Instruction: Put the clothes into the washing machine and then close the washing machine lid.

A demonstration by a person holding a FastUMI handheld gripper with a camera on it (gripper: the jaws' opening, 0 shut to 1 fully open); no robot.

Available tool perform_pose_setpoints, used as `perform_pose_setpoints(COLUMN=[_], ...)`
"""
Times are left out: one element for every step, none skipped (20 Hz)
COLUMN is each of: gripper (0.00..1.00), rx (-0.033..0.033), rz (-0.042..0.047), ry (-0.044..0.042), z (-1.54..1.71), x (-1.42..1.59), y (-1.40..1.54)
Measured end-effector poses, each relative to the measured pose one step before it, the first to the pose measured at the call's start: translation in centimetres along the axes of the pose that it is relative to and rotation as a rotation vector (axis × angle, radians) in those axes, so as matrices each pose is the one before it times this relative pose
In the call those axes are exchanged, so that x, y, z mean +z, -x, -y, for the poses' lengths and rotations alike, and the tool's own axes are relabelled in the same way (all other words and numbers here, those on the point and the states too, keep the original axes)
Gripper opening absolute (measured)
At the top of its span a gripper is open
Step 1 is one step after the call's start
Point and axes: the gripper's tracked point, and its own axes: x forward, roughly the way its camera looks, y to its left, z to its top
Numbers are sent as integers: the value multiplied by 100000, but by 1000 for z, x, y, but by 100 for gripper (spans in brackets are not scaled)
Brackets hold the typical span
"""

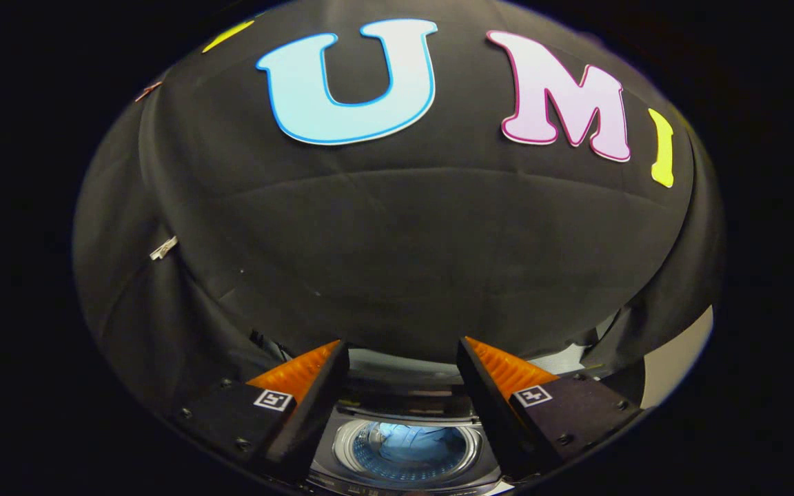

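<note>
Spread wide with nothing between them, the gripper fingers frame a grey top-loading washing machine below; its round drum lies open, pale blue clothes inside, black cloth booth wall beyond

Washer below, seen between the fingers: top-loader, lid up, round drum open with a shiny perforated wall. Clothes inside the drum, pale bluish, lying crumpled at the bottom. Gripper spread wide above it, holding nothing.
</note>
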Motion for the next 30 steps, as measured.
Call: perform_pose_setpoints(gripper=[100,100,100,100,100,100,100,100,100,100,100,100,100,100,100,100,100,100,100,100,100,100,100,100,100,100,100,100,100,100], rx=[-1807,920,-83,313,-161,-234,-40,219,349,171,164,231,232,302,264,-96,152,77,-80,-194,-168,-34,48,165,135,254,242,338,217,-19], rz=[-1316,-2655,4134,-613,1448,684,557,1278,1154,1446,1140,947,637,292,384,766,861,1431,1245,1003,1002,1110,636,137,45,-149,72,268,66,153], ry=[-78,-1455,-2079,-1375,365,1406,-109,231,1525,506,408,834,666,-314,-224,-6,1159,-326,-611,-133,248,489,-186,-367,-14,208,170,-45,-175,-88], z=[408,-22,86,136,-43,-27,-5,-191,-189,-97,-165,-163,8,29,-16,-161,-45,-69,-36,-68,-34,-16,23,-10,-12,-56,31,-23,1,98], x=[-537,-861,706,-582,-100,-291,-327,-616,-635,-663,-672,-715,-513,-469,-481,-490,-350,-334,-311,-313,-253,-255,-110,-322,-233,-165,-124,-266,-206,-378], y=[-606,-34,-28,146,452,392,617,704,846,948,817,902,430,359,343,516,296,369,407,344,194,192,90,198,125,259,37,69,132,219])
